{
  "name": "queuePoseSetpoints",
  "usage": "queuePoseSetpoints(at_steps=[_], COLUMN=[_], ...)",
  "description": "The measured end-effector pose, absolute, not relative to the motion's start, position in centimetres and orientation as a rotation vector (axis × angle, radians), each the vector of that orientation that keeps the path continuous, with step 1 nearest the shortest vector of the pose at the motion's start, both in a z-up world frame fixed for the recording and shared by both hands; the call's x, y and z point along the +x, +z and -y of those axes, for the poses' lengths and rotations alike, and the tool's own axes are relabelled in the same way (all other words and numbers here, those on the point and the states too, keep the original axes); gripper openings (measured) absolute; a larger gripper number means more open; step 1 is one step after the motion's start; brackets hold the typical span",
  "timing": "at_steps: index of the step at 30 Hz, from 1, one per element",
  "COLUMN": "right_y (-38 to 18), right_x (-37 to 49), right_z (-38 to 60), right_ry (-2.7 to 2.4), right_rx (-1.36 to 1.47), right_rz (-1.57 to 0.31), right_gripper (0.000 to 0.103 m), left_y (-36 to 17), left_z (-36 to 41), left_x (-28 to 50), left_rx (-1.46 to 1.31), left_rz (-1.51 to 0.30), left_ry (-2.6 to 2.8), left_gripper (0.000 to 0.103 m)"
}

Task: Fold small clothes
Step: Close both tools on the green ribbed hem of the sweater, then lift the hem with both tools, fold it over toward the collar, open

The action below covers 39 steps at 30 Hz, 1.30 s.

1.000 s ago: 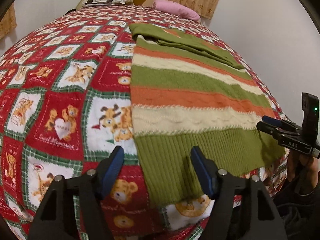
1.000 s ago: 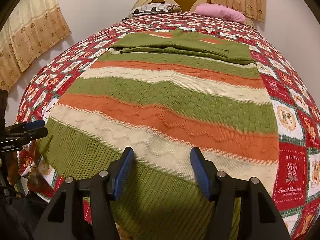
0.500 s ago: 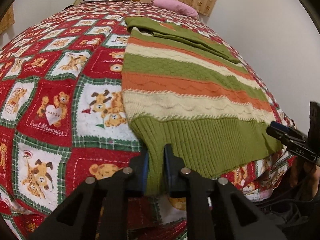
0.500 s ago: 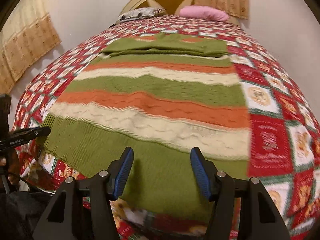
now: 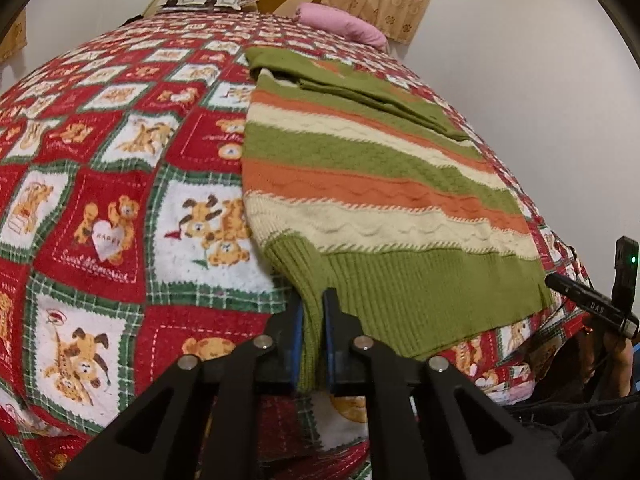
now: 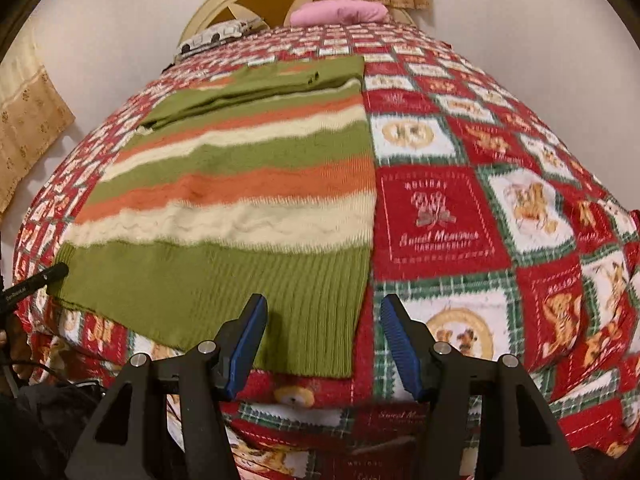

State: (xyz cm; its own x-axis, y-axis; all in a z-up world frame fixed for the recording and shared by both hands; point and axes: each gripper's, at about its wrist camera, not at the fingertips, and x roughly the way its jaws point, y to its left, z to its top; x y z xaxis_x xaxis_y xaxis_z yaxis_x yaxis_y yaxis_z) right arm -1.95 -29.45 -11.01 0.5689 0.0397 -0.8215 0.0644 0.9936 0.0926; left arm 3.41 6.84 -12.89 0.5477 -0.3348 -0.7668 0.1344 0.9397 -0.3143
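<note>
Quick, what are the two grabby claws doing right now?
Left gripper: closing on the green hem of the striped sweater.
Right gripper: open, holding nothing, over the sweater's other hem corner.

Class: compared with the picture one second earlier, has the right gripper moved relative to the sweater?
Yes. The right gripper slid rightward along the sweater hem to its right corner, jaws open.

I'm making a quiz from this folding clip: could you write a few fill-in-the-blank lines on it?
1. The left tongs are shut on the striped sweater's green ribbed ____.
2. The right tongs are ____, gripping nothing.
3. The sweater lies on a teddy-bear patterned ____.
4. The pillow by the headboard is ____.

Missing words: hem; open; bedspread; pink
</note>
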Motion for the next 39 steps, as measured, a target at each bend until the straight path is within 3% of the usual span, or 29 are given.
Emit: queuePoseSetpoints(at_steps=[4,5,6,10,11,15,22,39], right_y=[-11.6,-11.6,-11.6,-11.6,-11.4,-9.7,-10.5,-3.8], right_x=[-2.3,-2.4,-2.5,-2.7,-2.8,-3.5,-3.0,0.3], right_z=[29.3,29.0,28.7,28.7,29.1,30.4,30.4,32.2], right_ry=[-0.021,-0.007,0.011,0.05,0.061,0.11,0.161,0.248], right_rx=[0.109,0.105,0.104,0.111,0.134,0.224,0.29,0.396], right_rz=[-0.965,-0.961,-0.958,-0.948,-0.939,-0.845,-0.847,-0.617], right_gripper=[0.059,0.046,0.021,0.01,0.006,0.004,0.004,0.003], left_y=[-13.0,-13.2,-13.3,-13.2,-13.1,-12.3,-12.0,-7.8], left_z=[-6.6,-6.5,-6.5,-6.7,-6.8,-7.3,-7.0,-8.1], left_x=[3.4,3.5,3.5,3.4,3.3,3.1,3.2,6.5], left_rx=[-0.207,-0.201,-0.2,-0.215,-0.211,-0.197,-0.171,-0.249], left_rz=[-0.959,-0.964,-0.971,-0.966,-0.961,-0.935,-0.912,-0.785], left_ry=[-0.258,-0.246,-0.244,-0.261,-0.269,-0.279,-0.293,-0.35], left_gripper=[0.015,0.022,0.027,0.025,0.012,0.007,0.006,0.005])
